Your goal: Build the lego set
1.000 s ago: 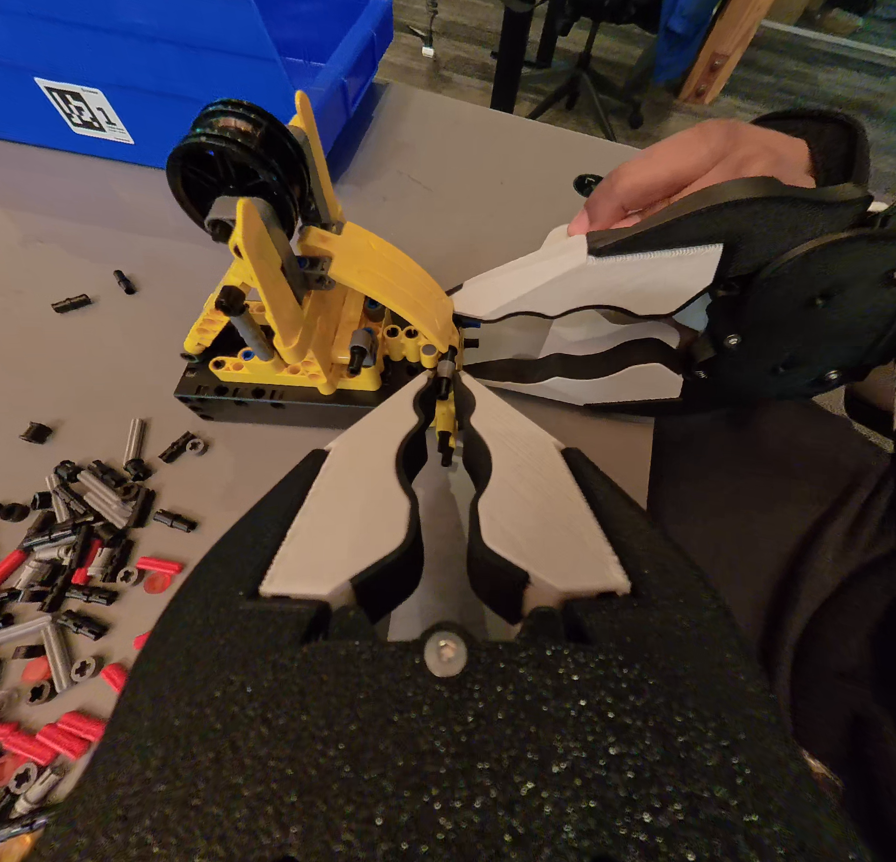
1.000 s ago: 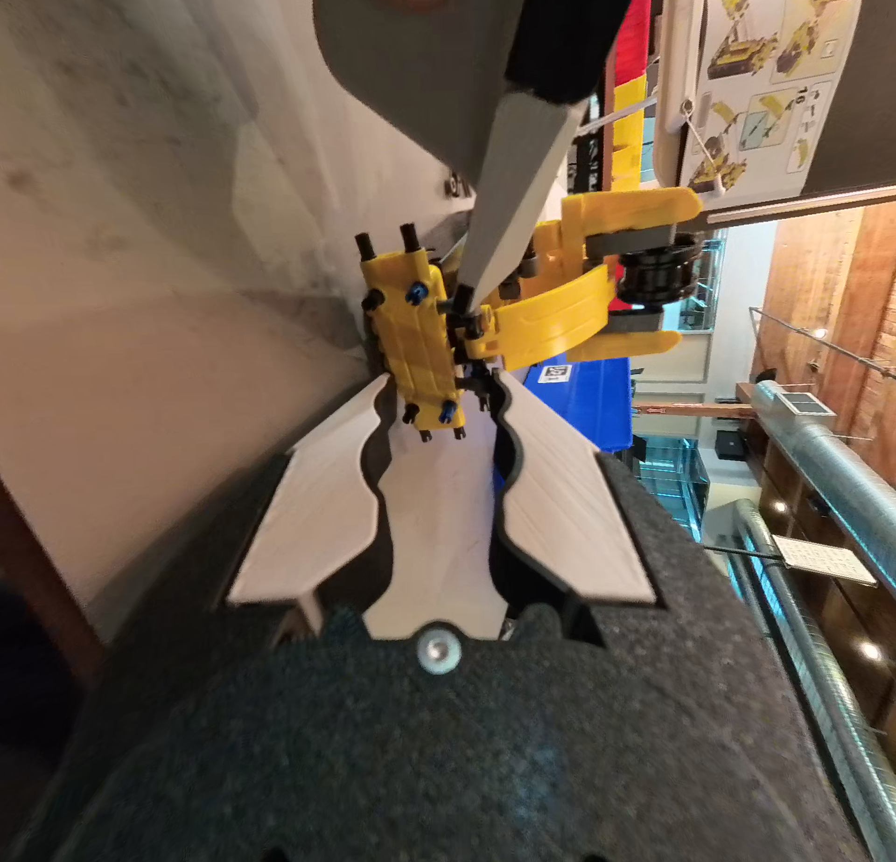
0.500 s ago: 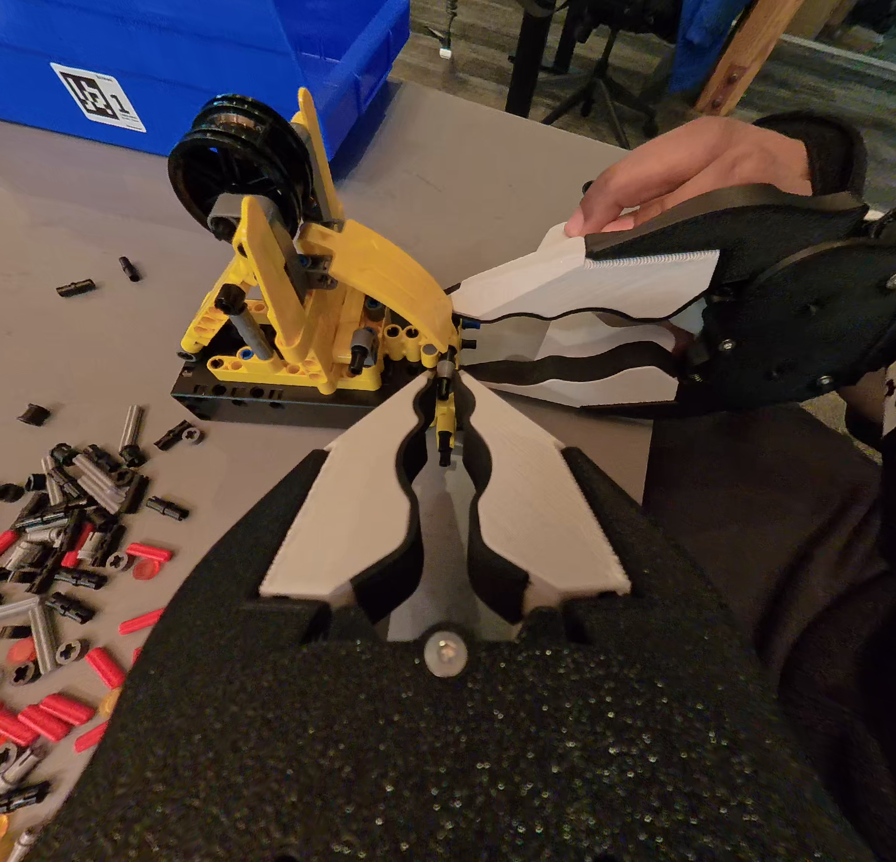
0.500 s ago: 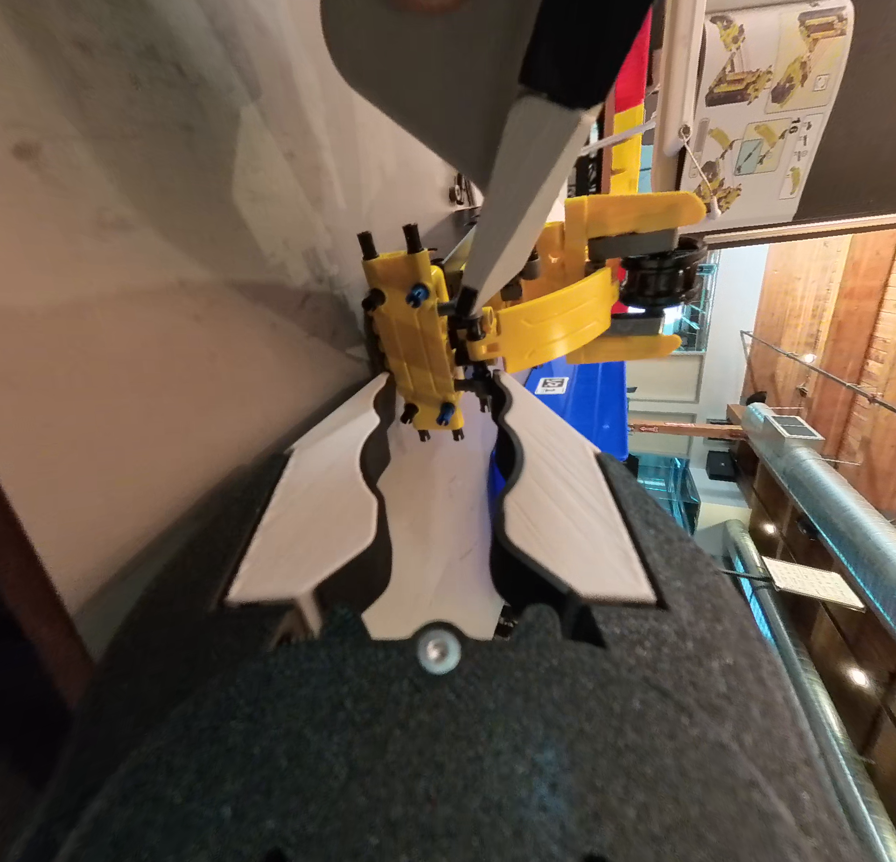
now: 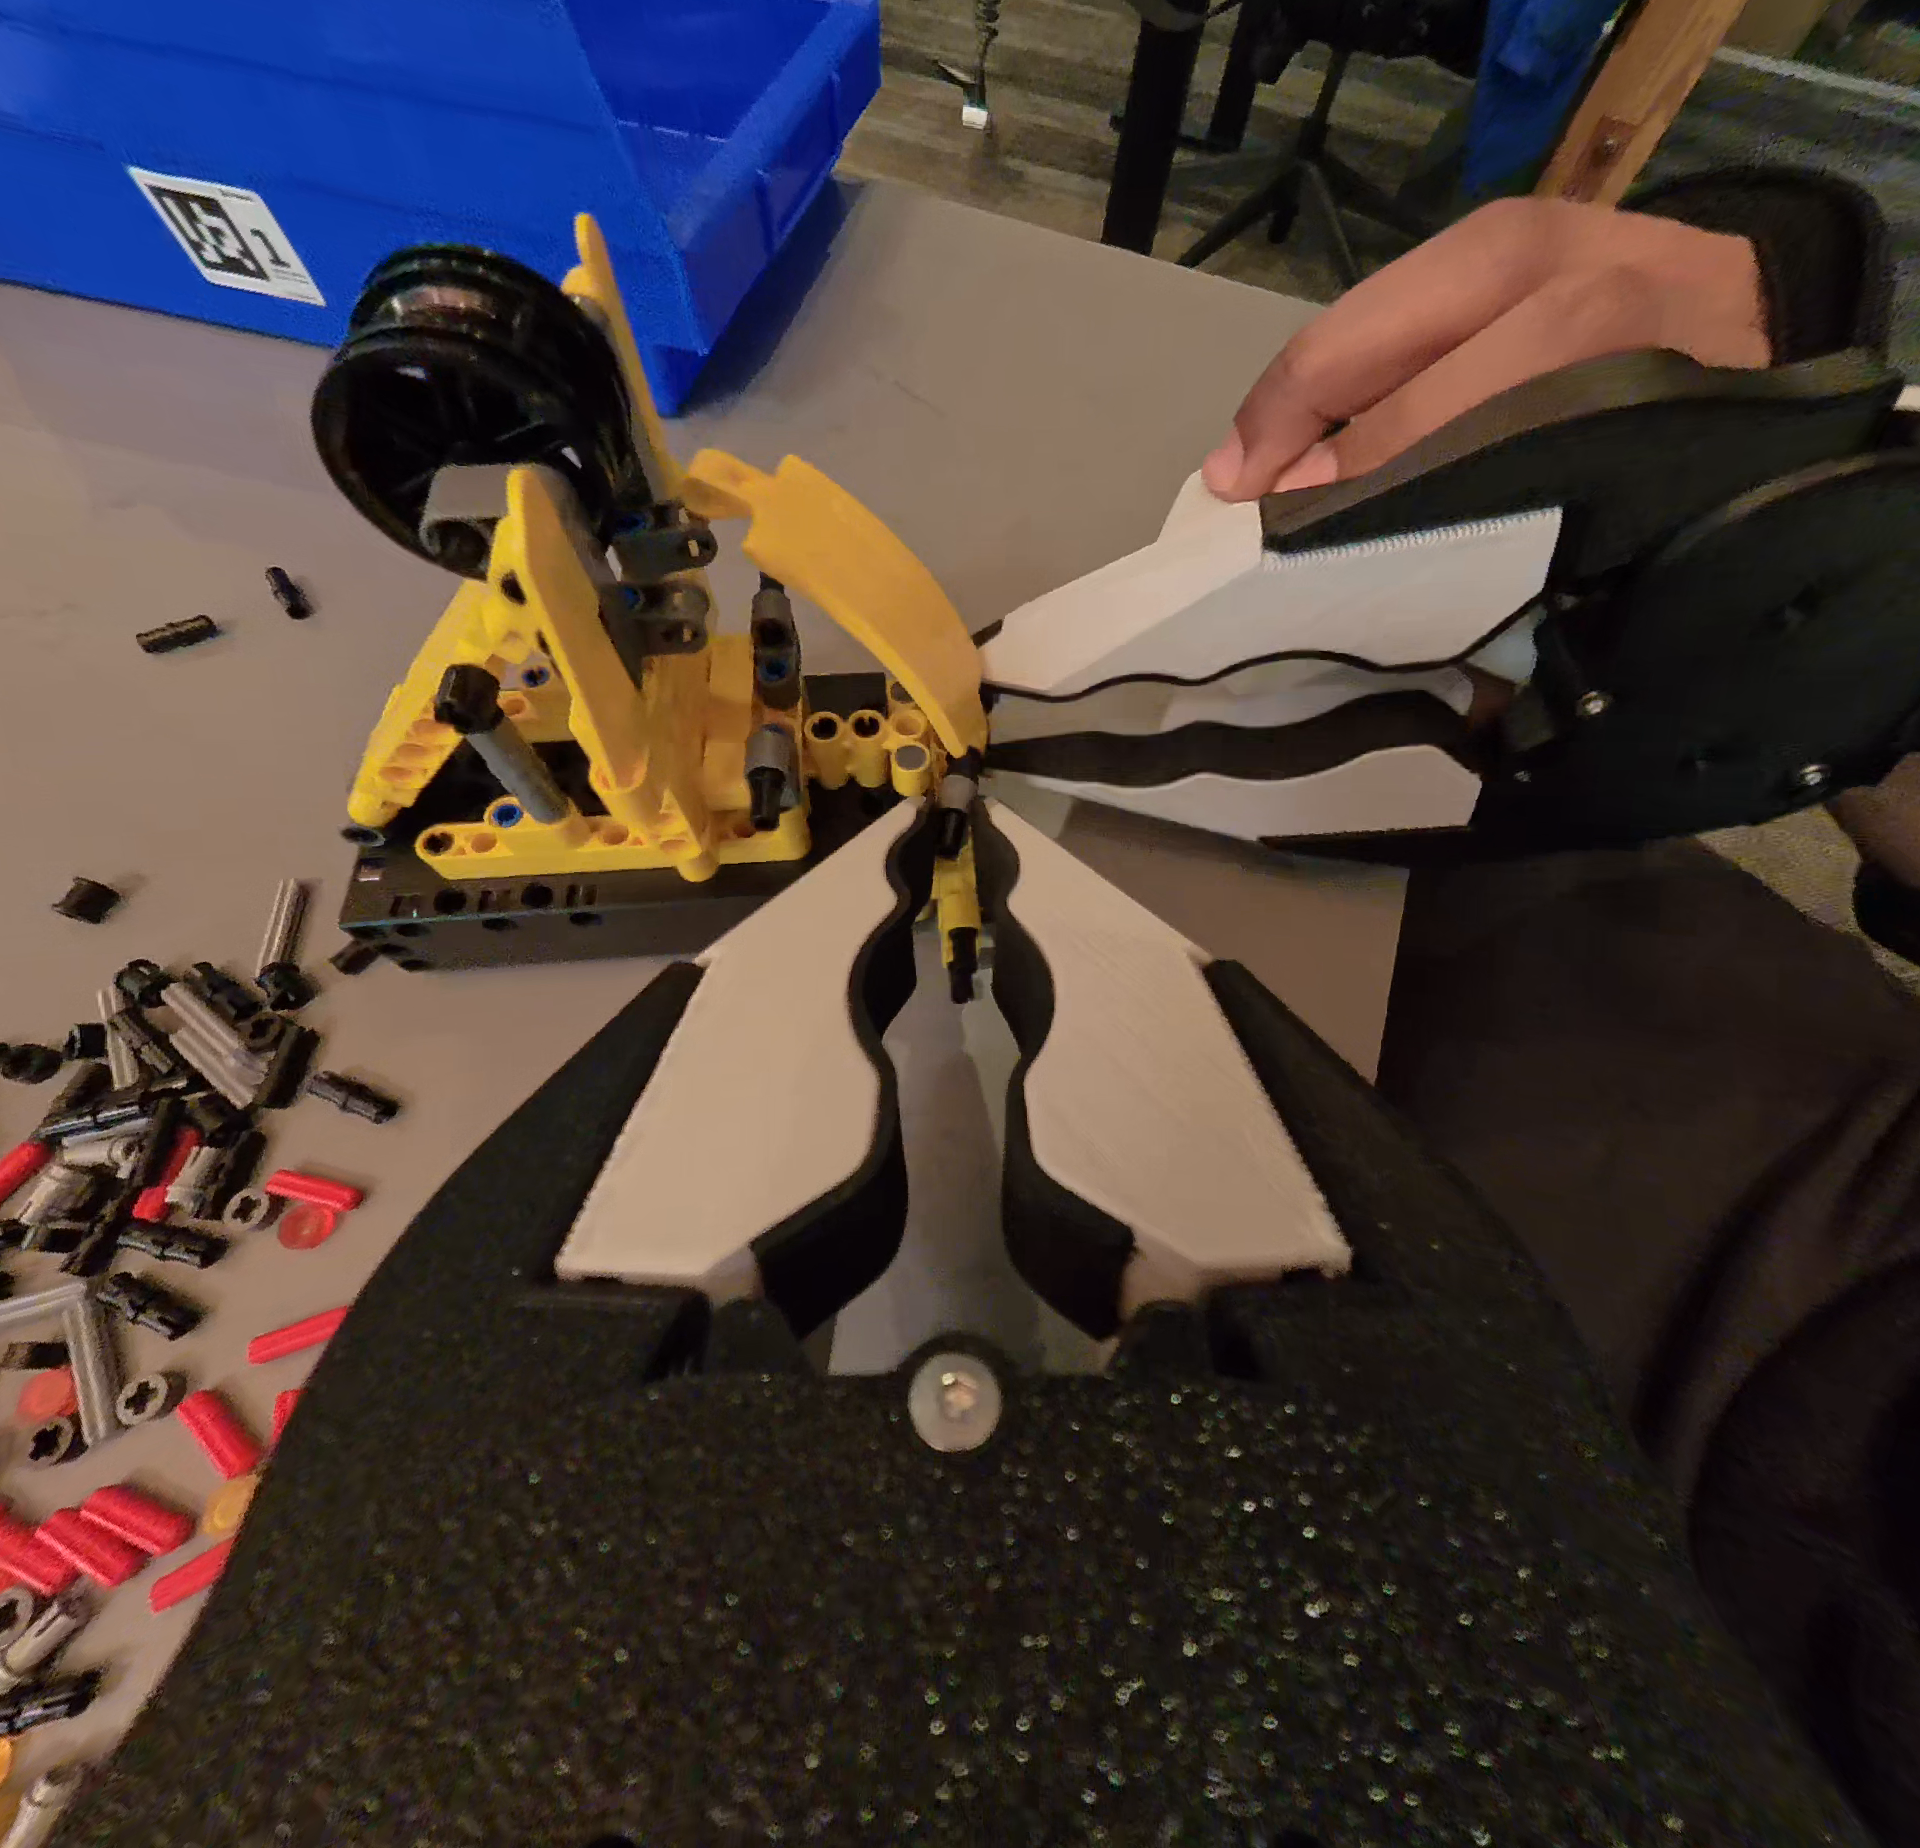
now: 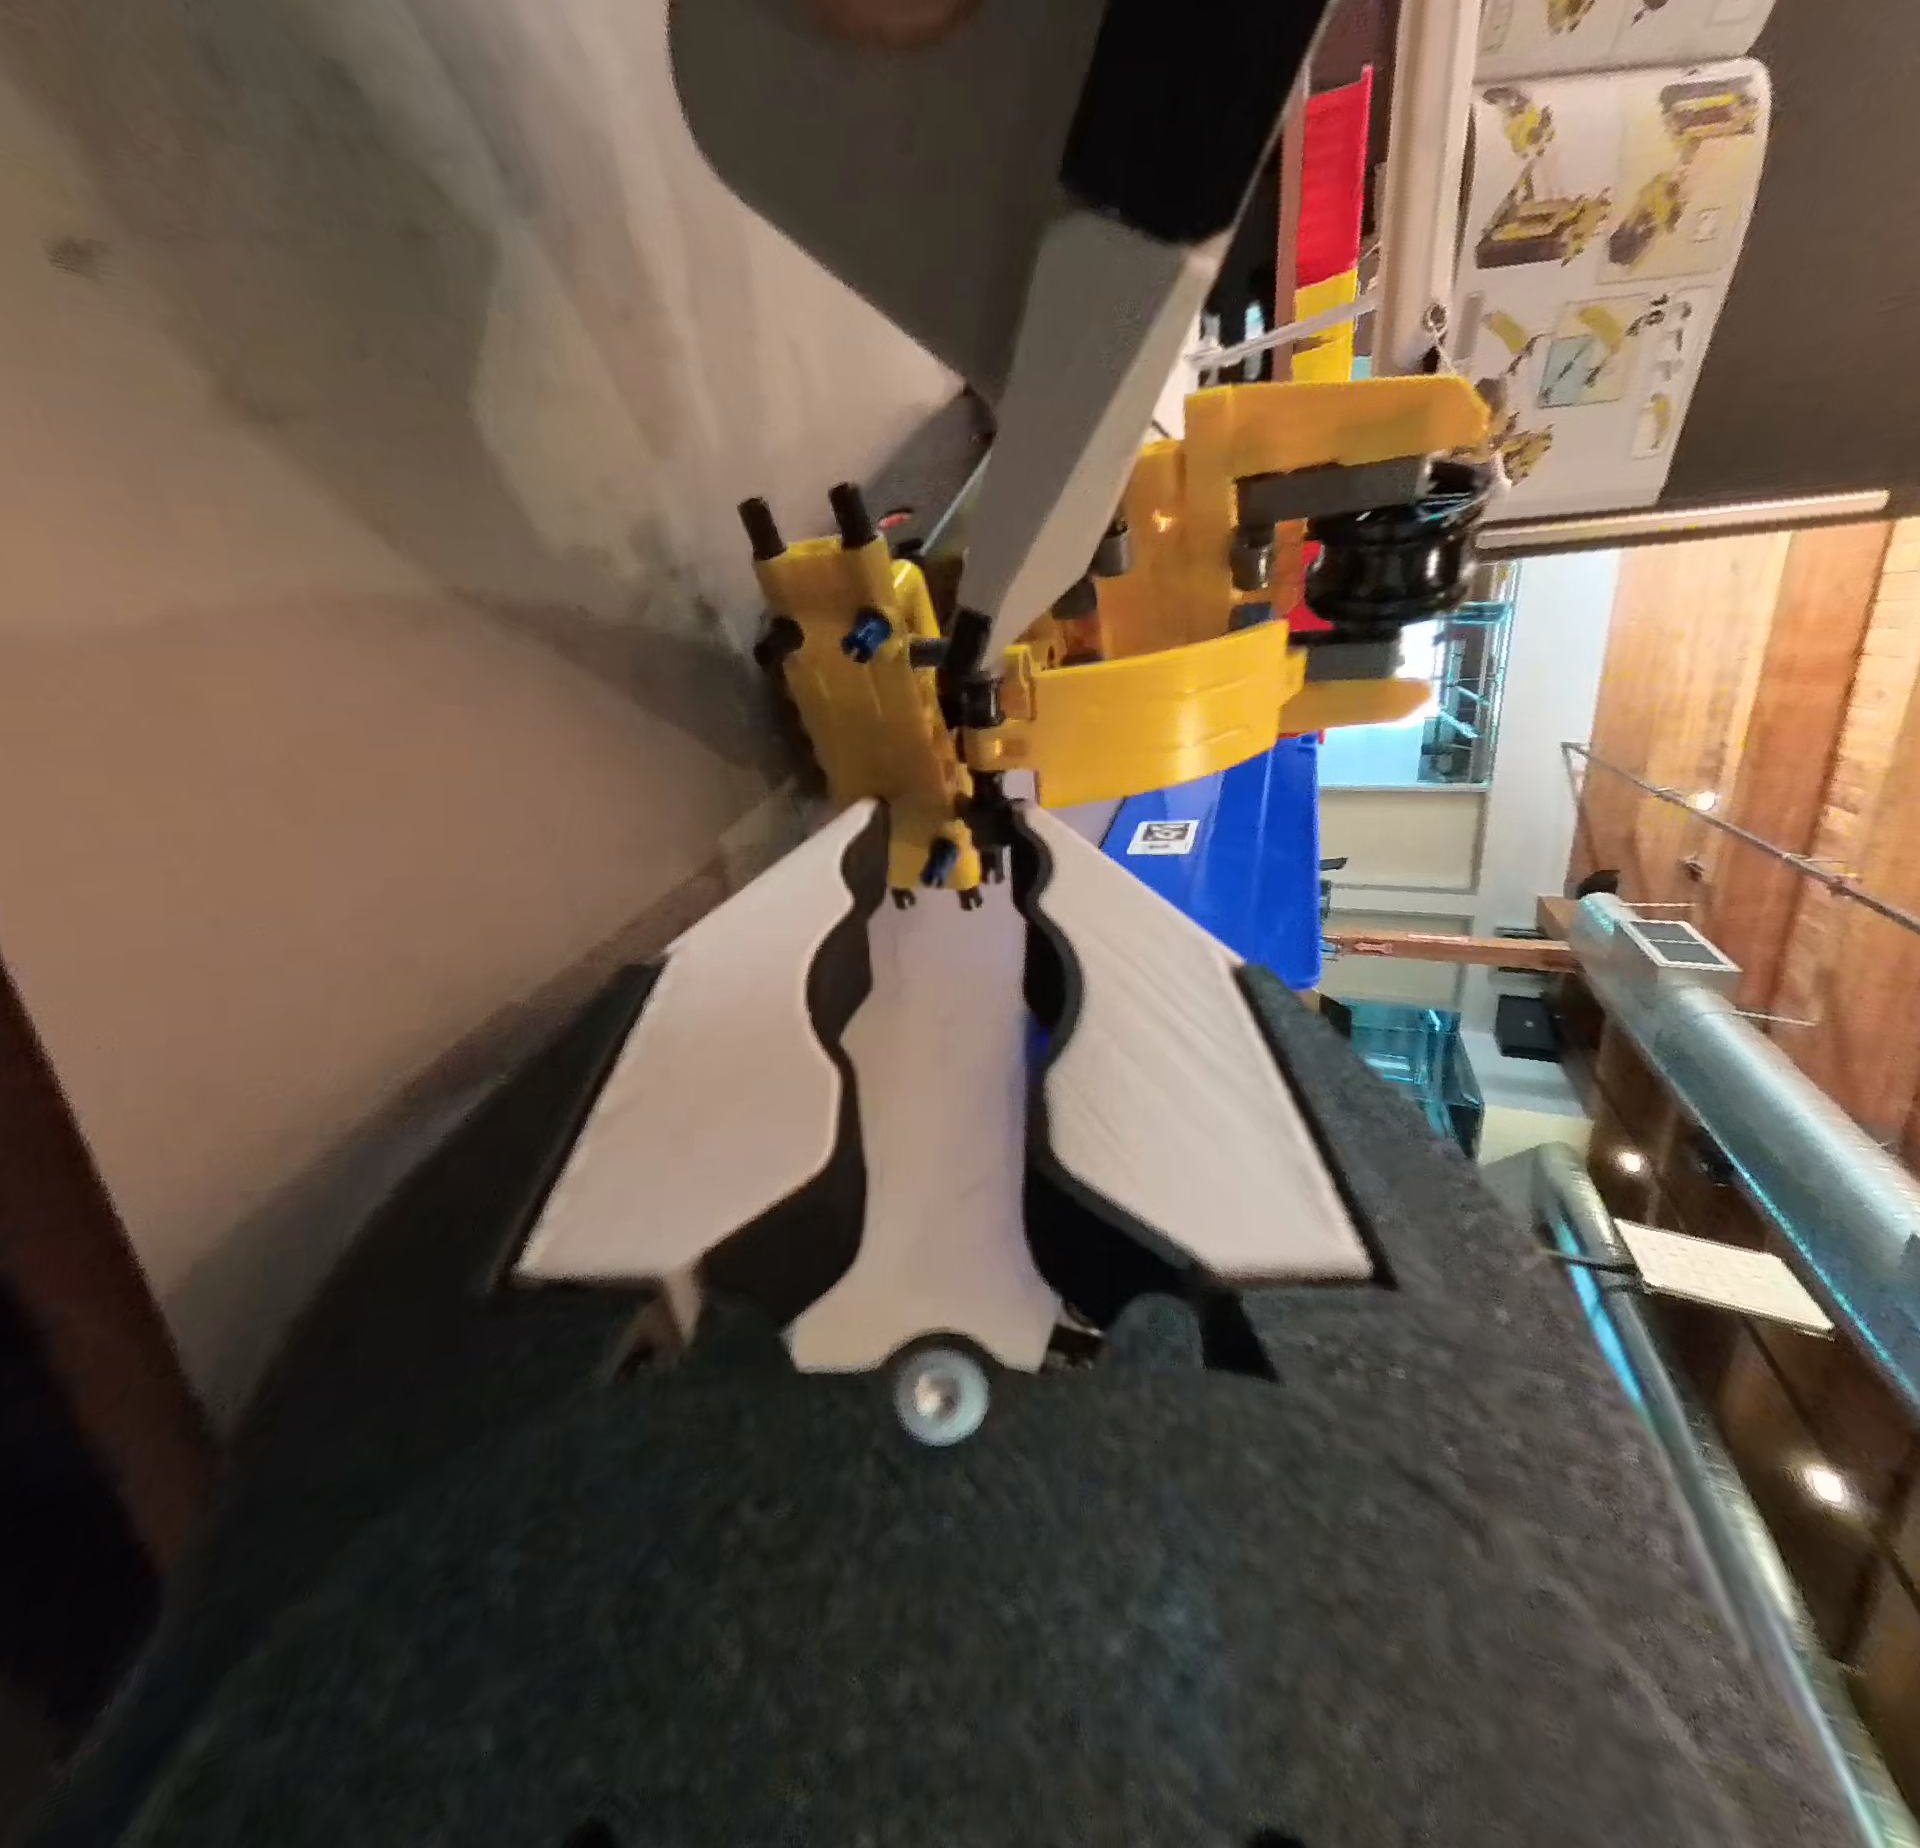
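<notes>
A yellow and black brick model (image 5: 623,718) with a black wheel (image 5: 468,427) on top stands on the grey table (image 5: 1091,396). My left gripper (image 5: 948,827) is shut on a small yellow block with black pins (image 5: 958,894) at the model's right end. My right gripper (image 5: 985,712), held by a hand (image 5: 1455,344), comes in from the right and meets the same spot. In the right wrist view the right gripper (image 6: 938,811) is shut on the lower end of that yellow block (image 6: 862,697). The left gripper's finger (image 6: 1081,448) reaches the block from above.
A blue bin (image 5: 416,136) stands behind the model. A pile of loose black, grey and red pins (image 5: 135,1175) lies at the left. The table edge and a person's dark clothing (image 5: 1610,1071) are at the right. An instruction booklet (image 6: 1590,240) hangs beyond the model. Left and right tips are no more than a few centimetres apart.
The right gripper's fingers have closed in on the yellow block. The model appears turned slightly. The left gripper keeps its hold.
</notes>
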Tool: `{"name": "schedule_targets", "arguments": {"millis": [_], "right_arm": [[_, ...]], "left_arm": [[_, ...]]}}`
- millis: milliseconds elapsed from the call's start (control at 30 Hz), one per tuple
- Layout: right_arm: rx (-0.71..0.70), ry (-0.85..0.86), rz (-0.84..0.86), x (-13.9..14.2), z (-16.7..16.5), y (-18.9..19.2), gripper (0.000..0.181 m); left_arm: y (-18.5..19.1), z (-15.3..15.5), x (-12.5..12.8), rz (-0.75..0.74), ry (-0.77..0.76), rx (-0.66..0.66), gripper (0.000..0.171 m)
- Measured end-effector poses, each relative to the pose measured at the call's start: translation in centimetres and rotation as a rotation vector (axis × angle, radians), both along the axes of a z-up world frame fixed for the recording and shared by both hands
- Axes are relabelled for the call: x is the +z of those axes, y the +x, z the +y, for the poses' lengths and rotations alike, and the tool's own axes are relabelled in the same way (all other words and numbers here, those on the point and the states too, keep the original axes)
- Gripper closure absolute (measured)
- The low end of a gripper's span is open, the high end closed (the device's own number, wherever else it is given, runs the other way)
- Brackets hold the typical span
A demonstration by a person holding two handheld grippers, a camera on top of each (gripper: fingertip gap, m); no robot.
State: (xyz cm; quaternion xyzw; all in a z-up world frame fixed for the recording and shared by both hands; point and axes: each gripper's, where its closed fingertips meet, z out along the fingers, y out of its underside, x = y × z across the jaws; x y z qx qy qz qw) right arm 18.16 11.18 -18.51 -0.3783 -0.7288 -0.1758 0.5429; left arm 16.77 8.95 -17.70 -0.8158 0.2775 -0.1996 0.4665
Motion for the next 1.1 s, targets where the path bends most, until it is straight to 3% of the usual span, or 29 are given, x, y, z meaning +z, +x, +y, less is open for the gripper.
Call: {"name": "schedule_targets", "arguments": {"millis": [200, 367, 633, 800, 967, 1100], "right_arm": [[0.033, -0.019, 0.013, -0.6, 0.2, -0.4, 0.136], [0.068, 0.017, 0.023, -0.6, 0.5, -0.8, 0.137], [0.076, -0.089, 0.087, 0.4, 0.0, -0.6, 0.135], [0.112, -0.421, 0.207, 1.2, -1.5, 0.1, 0.132], [0.208, -0.761, 0.348, 3.1, -3.0, 1.8, 0.137], [0.171, -0.994, 0.292, 2.3, -3.7, 4.2, 0.148]], "left_arm": [[-0.4, 0.3, -0.1, -0.029, -0.029, 0.023, 0.166], [-0.4, 0.3, -0.1, -0.044, -0.042, 0.039, 0.165], [-0.2, 0.2, 0.5, -0.085, -0.036, 0.022, 0.165], [0.6, -0.3, 0.5, -0.094, -0.044, -0.031, 0.165], [2.9, -1.8, 2.1, -0.159, -0.026, -0.135, 0.165], [4.3, -2.3, 1.3, -0.116, -0.046, -0.174, 0.165]]}}
